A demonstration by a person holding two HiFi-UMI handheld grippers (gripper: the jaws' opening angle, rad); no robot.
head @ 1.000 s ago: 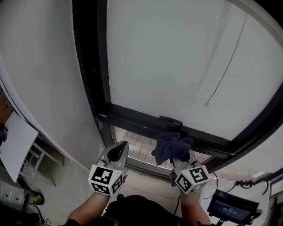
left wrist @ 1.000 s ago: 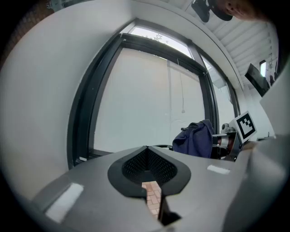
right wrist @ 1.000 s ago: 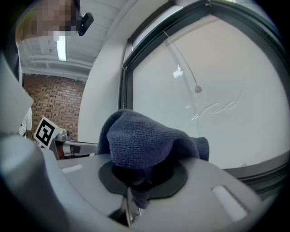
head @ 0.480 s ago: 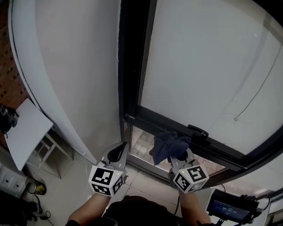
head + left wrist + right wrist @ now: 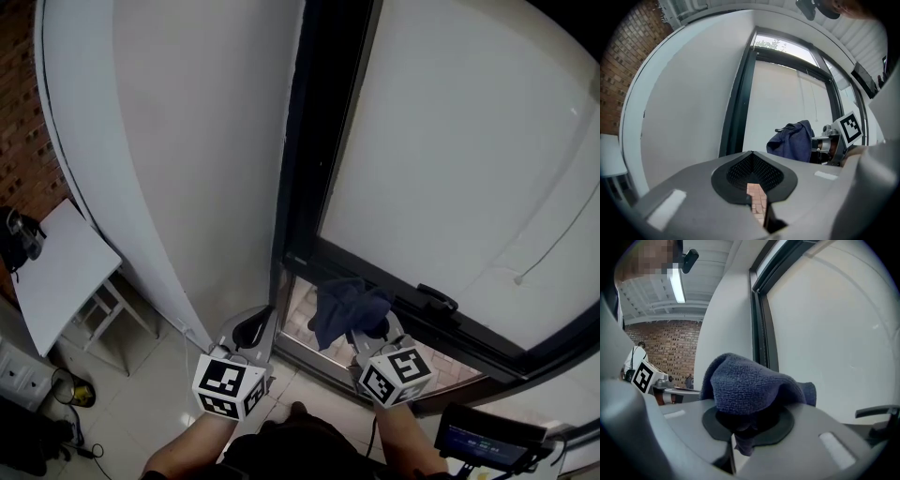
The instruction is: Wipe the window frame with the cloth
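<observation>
**Left gripper.** The left gripper (image 5: 253, 326) is held low, just left of the right gripper. In the left gripper view its jaws (image 5: 751, 157) are closed tip to tip with nothing between them. They point at the white wall panel (image 5: 206, 141) beside the window.

**Right gripper.** The right gripper (image 5: 372, 336) has its jaws clamped on a dark blue cloth (image 5: 342, 305). In the right gripper view the cloth (image 5: 745, 385) is bunched in a mound over the jaw tips, and a fold is pinched down into the seam between them. The marker cube (image 5: 396, 373) sits nearest the person.

**Task item.** The cloth is at the lower left corner of the window frame (image 5: 309, 141), where the dark upright member meets the dark horizontal rail (image 5: 441, 328). In the head view it overlaps the rail and the opening below it. Whether it touches the frame cannot be told. In the left gripper view the cloth (image 5: 792, 140) stands in front of the pale pane, to the right of the upright (image 5: 736, 108).

**Surroundings.**
- A frosted pane (image 5: 469, 141) fills the frame above the rail.
- A black handle (image 5: 436, 300) sits on the rail, right of the cloth.
- A white board (image 5: 56, 272) and a brick wall (image 5: 14, 141) lie at the far left.
- A small lit screen (image 5: 487, 441) shows at the lower right.
- The floor (image 5: 141, 394) is pale tile.
</observation>
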